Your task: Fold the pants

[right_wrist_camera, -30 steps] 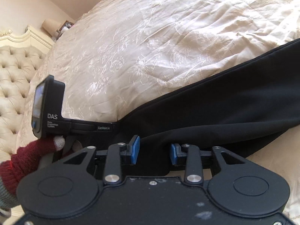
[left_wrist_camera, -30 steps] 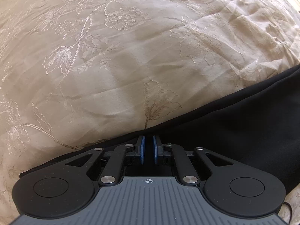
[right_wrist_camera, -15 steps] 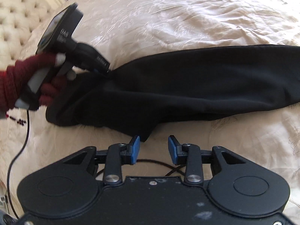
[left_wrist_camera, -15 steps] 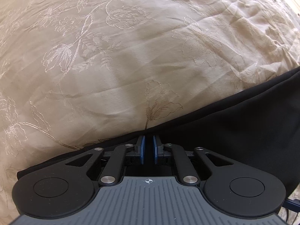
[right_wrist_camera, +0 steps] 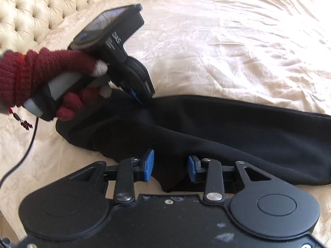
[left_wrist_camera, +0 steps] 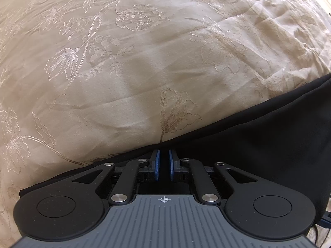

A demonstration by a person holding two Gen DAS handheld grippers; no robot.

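Observation:
The black pants (right_wrist_camera: pixel 217 132) lie folded lengthwise across the cream bedspread, running from the left to the right edge of the right wrist view. They also fill the lower right of the left wrist view (left_wrist_camera: pixel 258 140). My left gripper (left_wrist_camera: pixel 163 161) is shut on the pants' far edge; in the right wrist view it (right_wrist_camera: pixel 140 101) pinches the fabric at the pants' upper left, held by a red-gloved hand (right_wrist_camera: pixel 41 78). My right gripper (right_wrist_camera: pixel 170 165) is open, its blue pads either side of a corner of the near edge of the pants.
An embroidered cream bedspread (left_wrist_camera: pixel 124 62) covers the bed. A tufted headboard (right_wrist_camera: pixel 41 6) stands at the upper left. A black cable (right_wrist_camera: pixel 24 150) trails over the bedspread at the left.
The right gripper has pulled back and swung left, bringing the left gripper and gloved hand into fuller view, then closed in on the near edge. The left gripper stays shut on the fabric.

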